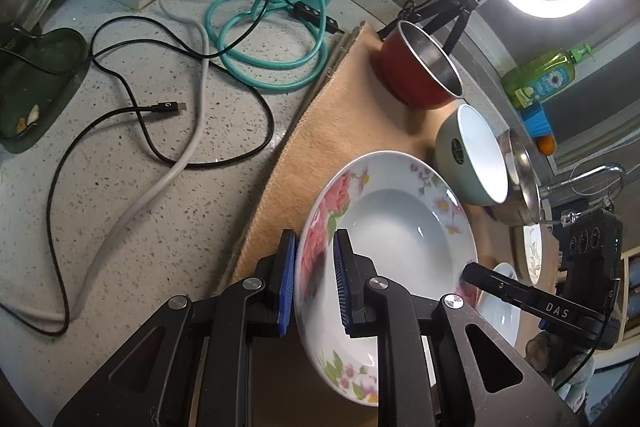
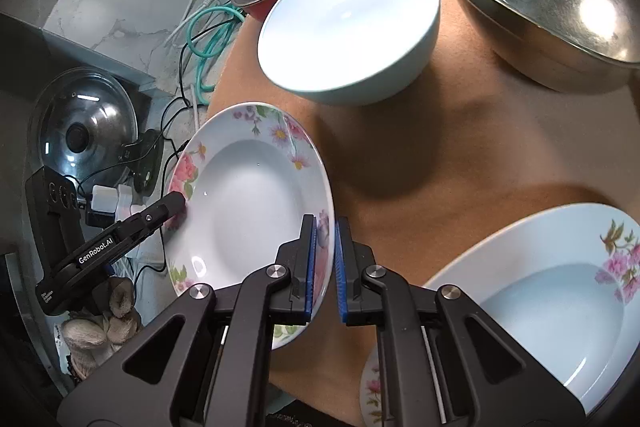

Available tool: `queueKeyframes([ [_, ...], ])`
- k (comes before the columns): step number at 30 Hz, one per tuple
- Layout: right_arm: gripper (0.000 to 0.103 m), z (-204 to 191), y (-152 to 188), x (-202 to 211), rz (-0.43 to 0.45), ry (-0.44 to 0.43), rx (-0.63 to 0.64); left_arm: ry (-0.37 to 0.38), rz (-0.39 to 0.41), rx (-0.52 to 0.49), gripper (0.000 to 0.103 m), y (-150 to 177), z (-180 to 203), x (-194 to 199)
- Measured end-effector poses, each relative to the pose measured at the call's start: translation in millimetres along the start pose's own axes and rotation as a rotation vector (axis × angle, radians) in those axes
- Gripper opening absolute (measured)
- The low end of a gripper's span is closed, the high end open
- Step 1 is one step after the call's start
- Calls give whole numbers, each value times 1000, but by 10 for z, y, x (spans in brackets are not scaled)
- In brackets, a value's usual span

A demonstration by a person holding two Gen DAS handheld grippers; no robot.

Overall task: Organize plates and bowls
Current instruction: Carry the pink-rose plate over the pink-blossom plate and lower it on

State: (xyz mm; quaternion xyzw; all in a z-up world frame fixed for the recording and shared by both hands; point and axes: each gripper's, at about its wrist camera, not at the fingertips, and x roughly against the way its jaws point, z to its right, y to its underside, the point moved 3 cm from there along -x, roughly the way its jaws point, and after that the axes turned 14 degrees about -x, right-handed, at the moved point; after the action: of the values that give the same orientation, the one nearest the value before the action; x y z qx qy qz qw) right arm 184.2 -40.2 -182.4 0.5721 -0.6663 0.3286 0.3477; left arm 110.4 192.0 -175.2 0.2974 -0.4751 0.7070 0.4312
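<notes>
Both claws, left claw (image 1: 316, 283) and right claw (image 2: 326, 267), pinch opposite rims of the floral plate (image 2: 248, 211).
Held tilted above the tan mat (image 2: 460, 155) (near the pale bowl (image 2: 348, 27)), the plate could slip if either thin rim grip loosens.

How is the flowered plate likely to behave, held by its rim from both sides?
The flowered plate looks rigid and glazed, so probably slippery between the pads. It is gripped only at opposite rim edges by the left hand-held gripper and right hand-held gripper, so it may pivot. Likely breakable if dropped.
</notes>
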Motion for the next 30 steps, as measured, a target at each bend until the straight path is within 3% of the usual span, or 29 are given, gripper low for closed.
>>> queueKeyframes([
  [15, 9, 357, 164, 622, 40, -25, -8, 46, 48, -69, 17, 129, 650, 181],
  [30, 9, 1102, 305, 1190, 80, 8, -51, 98, 8, -139, 17, 353, 1415, -100],
])
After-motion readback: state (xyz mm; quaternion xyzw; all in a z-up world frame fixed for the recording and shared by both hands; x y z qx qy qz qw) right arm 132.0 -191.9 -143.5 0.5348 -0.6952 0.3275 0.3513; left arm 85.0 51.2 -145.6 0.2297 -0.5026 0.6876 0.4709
